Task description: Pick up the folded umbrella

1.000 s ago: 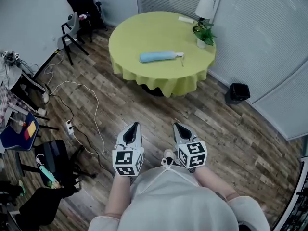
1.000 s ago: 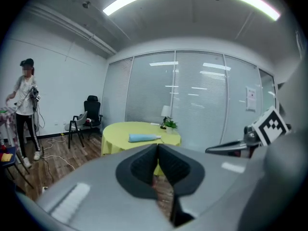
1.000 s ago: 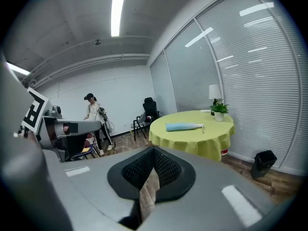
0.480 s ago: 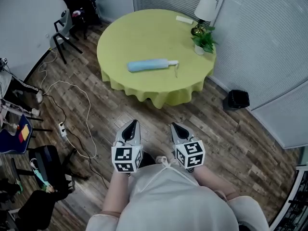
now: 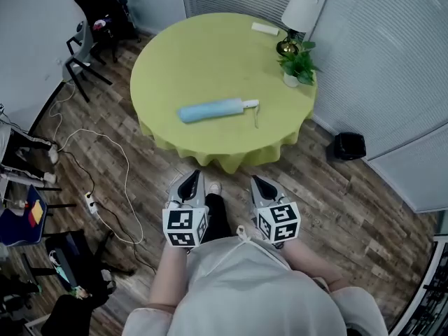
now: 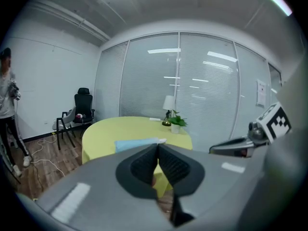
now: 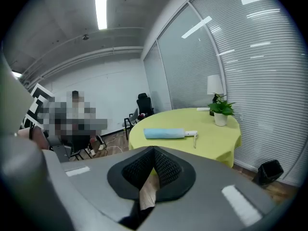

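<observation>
Head view: round desk with yellow-green cloth (image 5: 210,54) now sits lower and bigger in frame than a second ago. Its near edge is just ahead of the tool tips, where before a wide strip of wood floor (image 5: 329,201) lay between. Folded light-blue umbrella with white handle (image 5: 210,110) lies flat on the near half of the desk, handle end to the right, strap trailing off it; same pose on the cloth as before. White table lamp (image 5: 299,11) and small potted green plant (image 5: 297,64) stand at the far right rim, well apart from the umbrella. Left tool (image 5: 190,180) and right tool (image 5: 257,183) are held side by side low in frame, in much the same spot as earlier, both pointing at the desk and not touching it. Black bin (image 5: 348,145) is on the floor to the right.

Left gripper view: jaws closed, pads meeting at the tip, nothing in them. The umbrella shows just above the jaws, on the desk beyond.

Right gripper view: jaws closed at the tip, empty; only floor shows through the slit below. The umbrella is ahead on the desk, handle towards the plant.
</observation>
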`<state>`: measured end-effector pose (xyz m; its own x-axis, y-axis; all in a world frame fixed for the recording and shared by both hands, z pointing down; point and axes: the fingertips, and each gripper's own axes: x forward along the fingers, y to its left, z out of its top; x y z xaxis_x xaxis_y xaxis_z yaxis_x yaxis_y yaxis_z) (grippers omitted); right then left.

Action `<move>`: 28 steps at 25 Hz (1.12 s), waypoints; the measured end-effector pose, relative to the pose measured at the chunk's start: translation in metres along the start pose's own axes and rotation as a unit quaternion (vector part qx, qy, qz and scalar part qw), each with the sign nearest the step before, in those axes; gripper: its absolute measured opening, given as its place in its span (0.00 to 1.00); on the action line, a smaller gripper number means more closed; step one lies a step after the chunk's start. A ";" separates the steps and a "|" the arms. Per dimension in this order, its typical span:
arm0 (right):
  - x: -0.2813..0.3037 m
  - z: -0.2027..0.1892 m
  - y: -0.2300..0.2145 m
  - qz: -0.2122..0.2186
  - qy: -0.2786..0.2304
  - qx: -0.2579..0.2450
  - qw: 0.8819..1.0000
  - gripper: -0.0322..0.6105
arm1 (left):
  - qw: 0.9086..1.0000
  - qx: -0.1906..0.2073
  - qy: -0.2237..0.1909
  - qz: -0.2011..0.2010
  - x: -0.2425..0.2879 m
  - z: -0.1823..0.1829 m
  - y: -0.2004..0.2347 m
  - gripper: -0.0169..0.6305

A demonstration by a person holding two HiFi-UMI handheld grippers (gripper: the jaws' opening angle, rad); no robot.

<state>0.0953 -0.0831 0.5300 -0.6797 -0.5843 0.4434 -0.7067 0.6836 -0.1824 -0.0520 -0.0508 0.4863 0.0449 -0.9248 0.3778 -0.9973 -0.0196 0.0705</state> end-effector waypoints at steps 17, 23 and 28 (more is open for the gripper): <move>0.204 0.105 -0.067 -0.073 0.022 0.046 0.996 0.05 | 0.988 0.104 0.051 -0.099 0.230 0.065 0.108 0.04; 0.241 0.108 -0.086 -0.107 0.028 0.062 0.992 0.05 | 0.933 0.266 0.185 -0.158 0.291 0.017 0.108 0.19; 0.251 0.103 -0.108 -0.135 0.035 0.087 0.986 0.05 | 0.887 0.307 0.230 -0.257 0.327 -0.006 0.089 0.36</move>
<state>-0.0193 -0.3489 0.5712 -0.4501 -0.6989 0.5559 -0.8878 0.4173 -0.1942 -0.1259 -0.3529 0.6213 0.3803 -0.4841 0.7881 -0.6764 -0.7267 -0.1200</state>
